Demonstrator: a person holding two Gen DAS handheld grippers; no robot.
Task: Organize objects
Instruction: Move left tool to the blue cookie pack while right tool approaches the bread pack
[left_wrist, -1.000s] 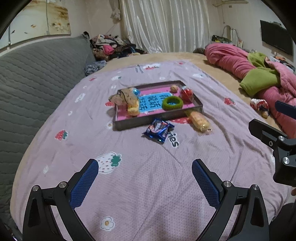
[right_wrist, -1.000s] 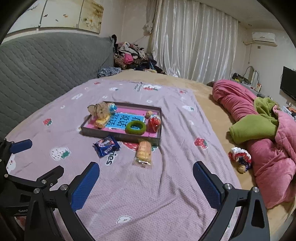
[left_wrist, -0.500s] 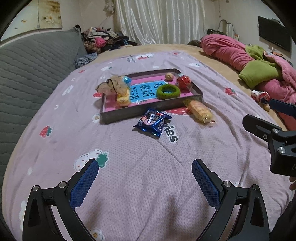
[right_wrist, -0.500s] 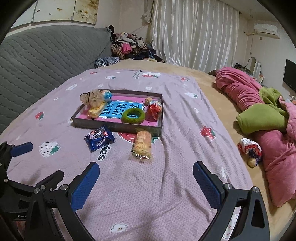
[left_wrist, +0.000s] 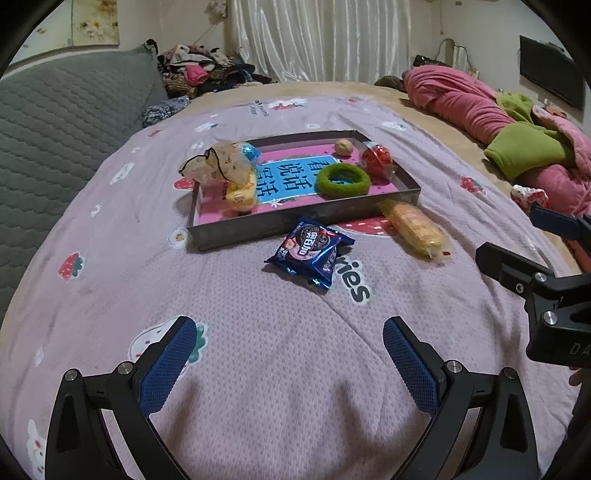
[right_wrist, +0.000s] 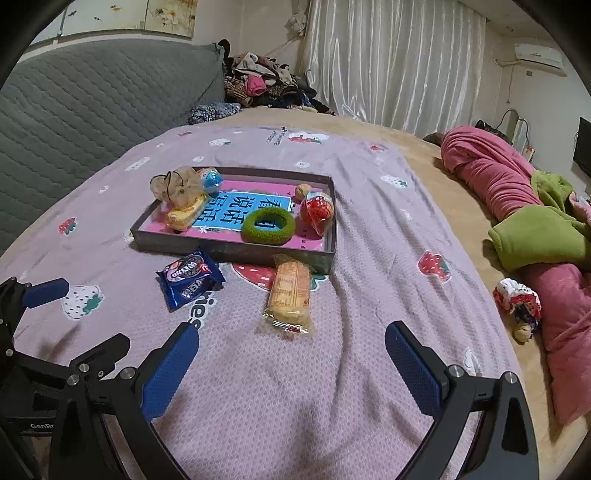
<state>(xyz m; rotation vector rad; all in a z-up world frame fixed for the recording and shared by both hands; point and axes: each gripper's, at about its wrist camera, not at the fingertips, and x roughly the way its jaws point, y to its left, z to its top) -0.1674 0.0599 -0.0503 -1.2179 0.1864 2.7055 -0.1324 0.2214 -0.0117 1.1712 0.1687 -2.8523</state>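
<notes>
A shallow grey tray (left_wrist: 280, 227) (right_wrist: 236, 251) lies on the lilac bedspread and holds a green ring (left_wrist: 343, 180) (right_wrist: 268, 225), a red pack (left_wrist: 376, 158) (right_wrist: 317, 210), a walnut (left_wrist: 343, 147), a yellow snack (left_wrist: 242, 192) and a beige pouch (left_wrist: 218, 168). A blue cookie pack (left_wrist: 310, 251) (right_wrist: 189, 277) and a yellow cake pack (left_wrist: 415, 229) (right_wrist: 290, 291) lie on the bedspread in front of the tray. My left gripper (left_wrist: 290, 358) is open and empty, short of the cookie pack. My right gripper (right_wrist: 291, 365) is open and empty, short of the cake pack.
A grey quilted headboard (left_wrist: 62, 110) runs along the left. Pink and green bedding (right_wrist: 524, 221) is heaped at the right, with a small doll (right_wrist: 517, 302) beside it. A clothes pile (right_wrist: 266, 85) and curtains stand at the far end.
Both grippers have moved forward and lower toward the tray; the packs and tray appear larger and nearer. Nothing has been picked up.
</notes>
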